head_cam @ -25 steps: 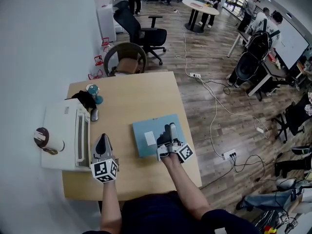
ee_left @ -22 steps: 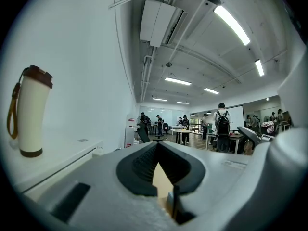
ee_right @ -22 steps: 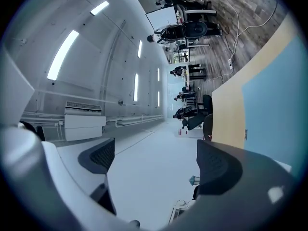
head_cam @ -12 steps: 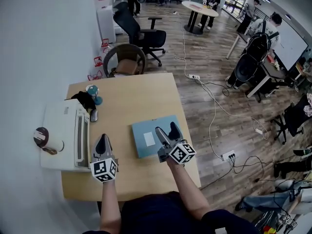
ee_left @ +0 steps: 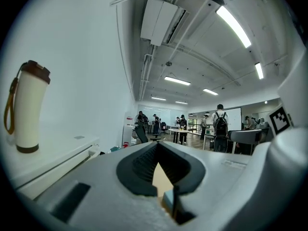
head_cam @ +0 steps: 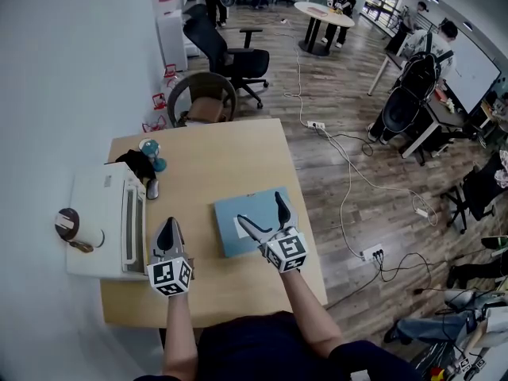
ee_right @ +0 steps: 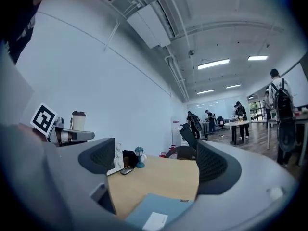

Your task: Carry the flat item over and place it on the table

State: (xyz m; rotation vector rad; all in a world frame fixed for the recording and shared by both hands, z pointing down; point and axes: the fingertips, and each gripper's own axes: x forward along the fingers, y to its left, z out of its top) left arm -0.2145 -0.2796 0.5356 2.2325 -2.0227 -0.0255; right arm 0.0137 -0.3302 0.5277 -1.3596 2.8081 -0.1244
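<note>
At the far left, a cream tumbler with a brown lid (head_cam: pixel 73 224) stands on a white boxy machine (head_cam: pixel 103 213) that sits on the left edge of the light wooden table (head_cam: pixel 214 157). Just beside the machine, the left hand-held gripper (head_cam: pixel 165 227) rests low over the table with its 2 jaws pressed together. Its own view shows nothing between them and only a sliver of table beyond.

Right of it, the flat pale-blue rectangular item with a white label (head_cam: pixel 242 213) lies flat on the table, near the right edge and toward the person. The right hand-held gripper (head_cam: pixel 260 209) is over the item's near half with its jaws spread wide. In its own view the blue item (ee_right: pixel 151 211) lies below and between the pads, and neither pad presses on it. Whether a tip grazes the surface cannot be told.

The placing step looks essentially done, since the item is down and ungripped. The next move probably calls for drawing the right hand-held gripper up and back toward the person. The jaws should stay wide so no tip catches an edge and drags the item across the table.
</note>
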